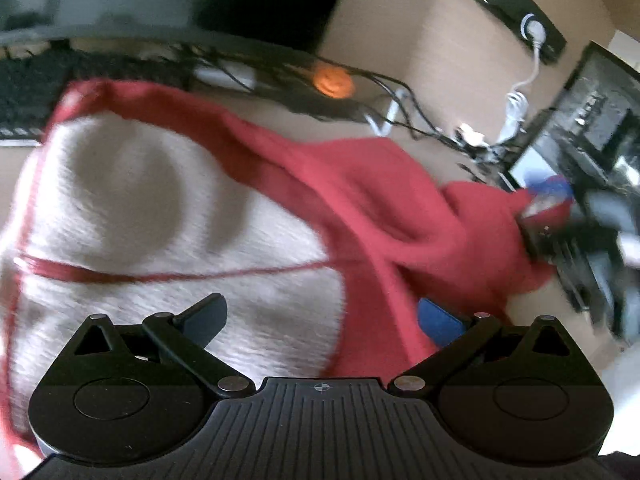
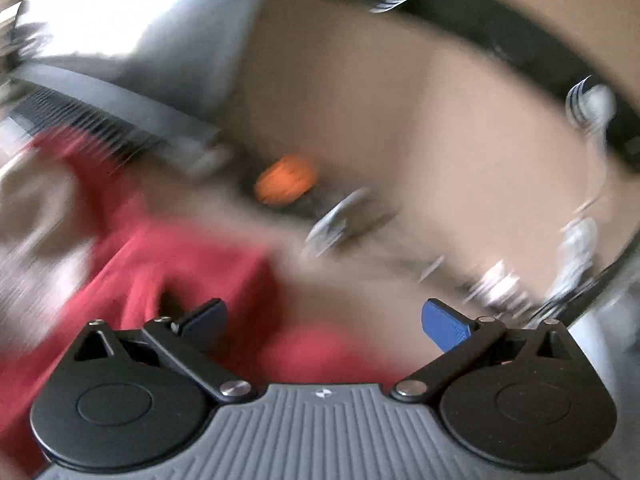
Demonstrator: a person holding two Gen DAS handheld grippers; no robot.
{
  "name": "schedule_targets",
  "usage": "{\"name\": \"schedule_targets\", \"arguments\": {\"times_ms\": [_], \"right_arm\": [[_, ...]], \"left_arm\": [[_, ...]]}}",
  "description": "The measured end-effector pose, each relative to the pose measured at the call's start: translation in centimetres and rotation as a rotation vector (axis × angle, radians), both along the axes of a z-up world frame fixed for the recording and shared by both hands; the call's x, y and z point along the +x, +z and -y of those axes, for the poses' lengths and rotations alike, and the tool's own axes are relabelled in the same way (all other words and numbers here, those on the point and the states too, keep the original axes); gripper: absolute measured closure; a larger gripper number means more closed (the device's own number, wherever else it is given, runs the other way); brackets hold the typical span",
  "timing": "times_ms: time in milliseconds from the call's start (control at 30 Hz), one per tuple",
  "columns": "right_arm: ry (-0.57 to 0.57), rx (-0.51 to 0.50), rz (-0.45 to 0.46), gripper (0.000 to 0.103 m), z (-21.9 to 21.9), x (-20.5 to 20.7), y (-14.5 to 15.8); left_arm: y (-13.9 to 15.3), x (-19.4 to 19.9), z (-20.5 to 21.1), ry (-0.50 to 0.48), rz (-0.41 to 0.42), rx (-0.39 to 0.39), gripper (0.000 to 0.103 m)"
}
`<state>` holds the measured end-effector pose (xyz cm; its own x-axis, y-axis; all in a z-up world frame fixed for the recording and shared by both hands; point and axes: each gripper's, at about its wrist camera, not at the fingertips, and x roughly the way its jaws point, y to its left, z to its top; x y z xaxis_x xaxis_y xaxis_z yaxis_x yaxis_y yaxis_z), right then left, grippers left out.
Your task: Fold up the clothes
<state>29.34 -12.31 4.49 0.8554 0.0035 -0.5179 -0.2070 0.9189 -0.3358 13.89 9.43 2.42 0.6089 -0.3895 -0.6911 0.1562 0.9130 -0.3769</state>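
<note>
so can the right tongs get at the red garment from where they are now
Probably yes. The right tongs stand open with the red garment lying right below and ahead of them, nothing between. The view is heavily blurred, so the exact gap is unclear.

Your tan desk against a tan wall, crowded along its far edge.

Ahead of you the smooth tan desk top point(image 1: 420, 128) meets a plain tan wall point(image 1: 400, 28) carrying a black strip with round white-ringed sockets point(image 1: 516, 4), one with a white plug and coiled white cable point(image 1: 516, 100). A black keyboard point(image 1: 28, 92) sits at the far left edge, tangled black cables point(image 1: 400, 100) and a round orange object point(image 1: 334, 80) along the back, a dark monitor point(image 1: 580, 128) at the right. Bright light glares at upper left in your badly blurred right view.
</note>
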Motion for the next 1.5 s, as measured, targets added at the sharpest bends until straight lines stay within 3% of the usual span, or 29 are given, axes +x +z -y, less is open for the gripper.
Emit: {"name": "schedule_targets", "arguments": {"times_ms": [33,167,233,333,400,467,600,733,833,900,933,1033,1100,1233,1367,1500], "right_arm": [[-0.051,-0.002,0.067,0.0,-0.2,1.6,0.9],[-0.146,0.159,0.373,0.0,-1.5,6.1,5.8],[-0.118,0.201,0.415,0.0,-2.2,7.4,7.5],[0.005,0.235,0.311,0.0,-2.2,7.9,7.6],[0.059,0.243,0.235,0.0,-1.4,7.0,6.5],[0.084,0.234,0.164,0.0,-0.2,5.9,4.9],[0.016,0.241,0.036,0.0,3.5,3.9,2.1],[-0.061,0.271,-0.074,0.0,7.2,1.7,0.2],[-0.063,0.251,-0.126,0.0,8.5,-1.3,-0.5],[-0.053,0.232,-0.151,0.0,8.8,-2.1,-1.0],[-0.05,0.225,-0.162,0.0,8.9,-2.5,-1.3],[-0.05,0.247,-0.172,0.0,8.6,-3.9,-1.4],[-0.03,0.254,-0.189,0.0,7.8,-3.8,-1.8],[0.019,0.269,-0.239,0.0,5.8,-2.7,-3.1],[0.086,0.355,-0.31,0.0,4.1,-1.8,-3.9],[0.04,0.314,-0.286,0.0,4.3,-2.8,-3.2]], "left_arm": [[-0.3,0.0,0.4,-0.008,-0.01,-0.012,0.0],[-1.2,0.4,1.2,-0.003,-0.059,0.007,0.0],[-1.5,0.6,1.6,-0.003,-0.077,0.021,0.0],[-1.5,0.9,2.3,-0.028,-0.08,0.052,0.0],[-1.1,1.0,3.3,-0.104,-0.05,0.1,0.0],[-0.7,0.9,4.5,-0.218,-0.001,0.196,0.0],[0.0,1.0,6.5,-0.427,0.08,0.323,0.0],[-0.8,1.9,9.3,-0.534,0.124,0.408,0.0],[-1.9,3.3,11.7,-0.529,0.185,0.514,0.0],[-1.8,5.2,12.5,-0.446,0.247,0.59,0.0],[-1.0,6.8,12.1,-0.35,0.277,0.6,0.0],[2.8,11.5,8.8,0.053,0.311,0.534,0.0],[5.2,12.8,6.8,0.183,0.337,0.465,0.0],[4.2,12.1,5.5,0.154,0.243,0.341,0.0],[2.6,11.1,4.5,0.104,0.133,0.217,0.0],[0.6,10.2,4.0,0.038,0.019,0.089,0.0]]}}
